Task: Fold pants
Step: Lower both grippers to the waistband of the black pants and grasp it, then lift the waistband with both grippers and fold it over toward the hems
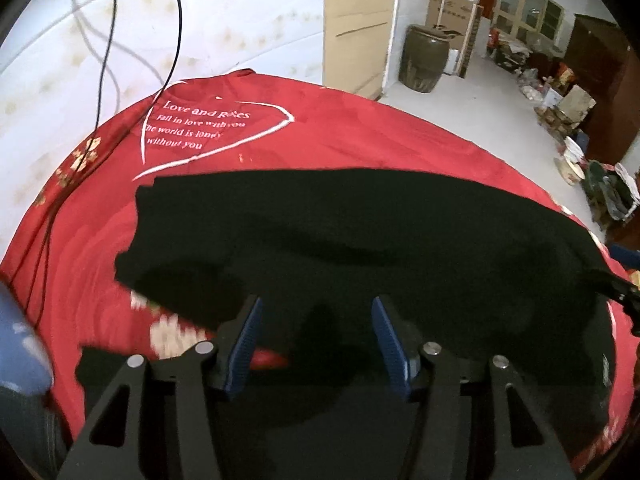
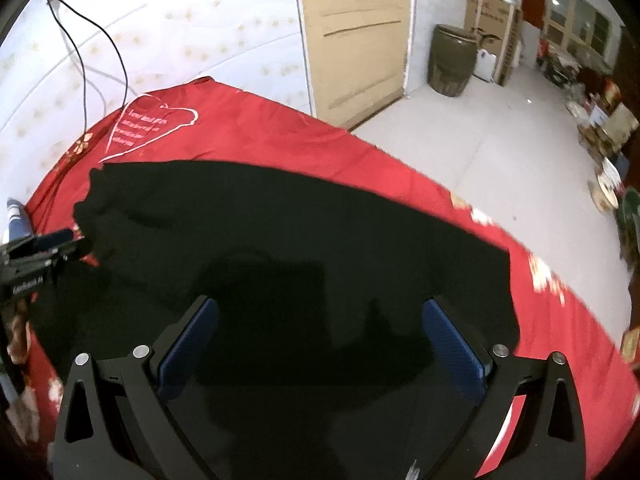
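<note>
Black pants (image 1: pixel 360 220) lie spread across a red bed cover (image 1: pixel 360 132) that has a white heart and lettering printed on it. My left gripper (image 1: pixel 316 304) hovers over the near edge of the pants, blue pads apart, with nothing pressed between them. It also shows at the left edge of the right wrist view as the left gripper (image 2: pixel 40 248), next to the pants' left end. The right gripper (image 2: pixel 320 304) stands wide open above the pants (image 2: pixel 280 220) on the cover (image 2: pixel 280 132), holding nothing. Its tip appears at the right edge as the right gripper (image 1: pixel 616 288).
Black cables (image 1: pixel 104 60) hang down the patterned wall onto the cover's far left. A tan panel (image 1: pixel 356 20) and a dark jar (image 1: pixel 424 60) stand beyond the bed. Boxes and dishes (image 1: pixel 560 112) clutter the floor on the right. Something blue (image 1: pixel 20 340) sits at the left edge.
</note>
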A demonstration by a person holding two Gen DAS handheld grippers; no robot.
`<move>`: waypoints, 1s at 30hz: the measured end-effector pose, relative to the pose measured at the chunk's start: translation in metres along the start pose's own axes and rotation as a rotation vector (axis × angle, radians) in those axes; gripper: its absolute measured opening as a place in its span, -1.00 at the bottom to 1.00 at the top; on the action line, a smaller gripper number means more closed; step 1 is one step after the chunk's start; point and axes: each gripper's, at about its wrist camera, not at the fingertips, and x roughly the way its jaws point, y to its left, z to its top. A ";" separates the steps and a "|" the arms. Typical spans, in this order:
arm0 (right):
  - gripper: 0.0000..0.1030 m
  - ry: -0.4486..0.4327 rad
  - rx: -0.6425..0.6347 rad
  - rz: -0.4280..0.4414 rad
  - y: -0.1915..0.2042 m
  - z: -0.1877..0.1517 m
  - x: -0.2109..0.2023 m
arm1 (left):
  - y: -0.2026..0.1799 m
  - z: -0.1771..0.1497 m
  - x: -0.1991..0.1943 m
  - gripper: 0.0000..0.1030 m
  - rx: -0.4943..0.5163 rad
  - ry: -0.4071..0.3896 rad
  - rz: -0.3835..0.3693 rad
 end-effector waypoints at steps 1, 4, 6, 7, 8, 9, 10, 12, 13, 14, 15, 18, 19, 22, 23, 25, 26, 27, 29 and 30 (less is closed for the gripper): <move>0.98 0.001 -0.011 0.007 -0.003 0.008 0.008 | 0.003 0.008 0.009 0.15 -0.005 0.005 0.003; 0.98 0.008 -0.046 0.024 -0.013 0.030 0.032 | 0.005 0.025 0.028 0.15 -0.003 -0.001 0.026; 0.98 0.010 -0.071 0.027 -0.018 0.043 0.045 | 0.004 0.034 0.038 0.15 -0.001 -0.001 0.031; 0.98 0.011 -0.080 0.034 -0.021 0.047 0.050 | 0.004 0.039 0.043 0.15 0.003 -0.004 0.036; 0.98 0.015 -0.089 0.042 -0.023 0.052 0.057 | 0.002 0.043 0.046 0.15 0.008 -0.008 0.041; 0.98 0.024 -0.104 0.046 -0.024 0.058 0.065 | 0.000 0.046 0.051 0.15 0.017 -0.010 0.047; 0.98 0.030 -0.119 0.048 -0.025 0.062 0.072 | -0.001 0.050 0.056 0.15 0.023 -0.007 0.051; 0.98 0.050 -0.143 0.061 -0.025 0.067 0.084 | -0.004 0.054 0.067 0.15 0.035 0.011 0.053; 0.98 0.069 -0.152 0.064 -0.025 0.070 0.092 | -0.005 0.056 0.073 0.15 0.041 0.021 0.060; 0.98 0.080 -0.155 0.065 -0.026 0.071 0.098 | -0.006 0.056 0.077 0.20 0.044 0.020 0.066; 0.98 0.095 -0.159 0.072 -0.026 0.072 0.105 | -0.006 0.057 0.077 0.20 0.042 0.001 0.070; 0.98 0.147 -0.190 0.072 -0.022 0.068 0.122 | -0.010 0.056 0.076 0.21 0.054 -0.009 0.090; 0.93 0.143 -0.189 0.083 -0.022 0.067 0.123 | -0.013 0.055 0.076 0.19 0.070 -0.018 0.102; -0.30 0.142 -0.159 0.106 -0.025 0.069 0.123 | -0.024 0.051 0.074 -0.40 0.128 -0.035 0.087; -0.47 0.121 -0.205 0.035 -0.021 0.069 0.122 | -0.029 0.051 0.073 -0.68 0.149 -0.035 0.077; -0.65 0.140 -0.203 0.060 -0.022 0.068 0.123 | -0.044 0.048 0.074 -0.90 0.203 -0.043 0.097; -0.68 0.147 -0.213 0.061 -0.021 0.068 0.123 | -0.050 0.047 0.074 -0.95 0.224 -0.048 0.123; -0.76 0.151 -0.227 0.060 -0.019 0.067 0.123 | -0.054 0.046 0.074 -0.96 0.237 -0.052 0.144; -0.82 0.155 -0.250 0.053 -0.015 0.065 0.122 | -0.055 0.047 0.072 -0.99 0.238 -0.047 0.150; -0.82 0.150 -0.254 0.048 -0.015 0.065 0.120 | -0.052 0.048 0.071 -0.99 0.227 -0.039 0.137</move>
